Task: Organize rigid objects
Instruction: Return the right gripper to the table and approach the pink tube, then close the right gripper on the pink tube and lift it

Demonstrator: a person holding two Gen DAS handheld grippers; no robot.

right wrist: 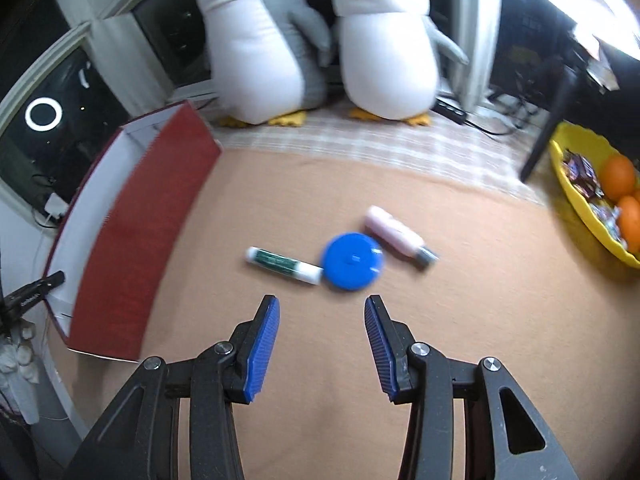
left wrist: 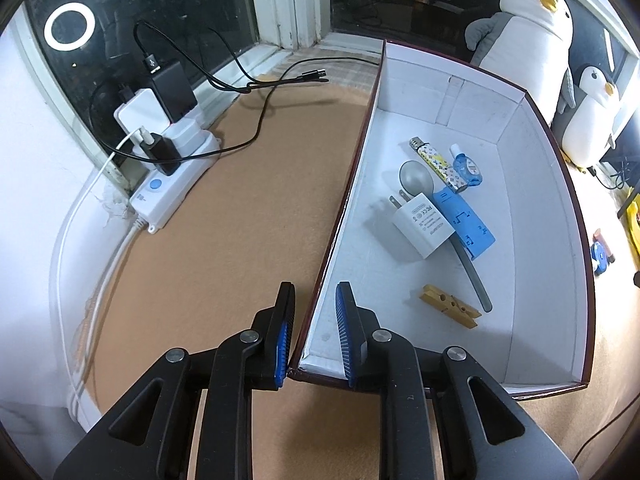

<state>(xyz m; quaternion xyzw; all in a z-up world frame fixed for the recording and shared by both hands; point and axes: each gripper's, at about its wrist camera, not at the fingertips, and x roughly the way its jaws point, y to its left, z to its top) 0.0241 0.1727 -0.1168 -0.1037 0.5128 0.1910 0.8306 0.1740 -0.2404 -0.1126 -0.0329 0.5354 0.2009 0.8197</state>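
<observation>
The right gripper (right wrist: 322, 340), fingers spread and empty, nears the blue disc (right wrist: 353, 261) on the bench; centre over it squarely. Left fingers (left wrist: 285, 334), slightly parted, straddle the box (left wrist: 536, 240) wall.

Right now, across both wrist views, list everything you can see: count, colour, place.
box: 1, red outside, white inside, on the tan mat
spoon: 1, grey, in box
charger: 1, white, in box, on the spoon
blue part: 1, in box beside charger
lighter: 1, patterned, in box
correction tape: 1, blue-white, in box
clothespin: 1, wooden, in box
glue stick: 1, white-green, on mat
disc: 1, blue, on mat
bottle: 1, pink, on mat
penguins: 2, white-grey, behind mat
bowl: 1, yellow, holding oranges, far right
power strip: 1, white, left of mat
left gripper: astride the box wall, pads not pressing
right gripper: open, above mat
</observation>
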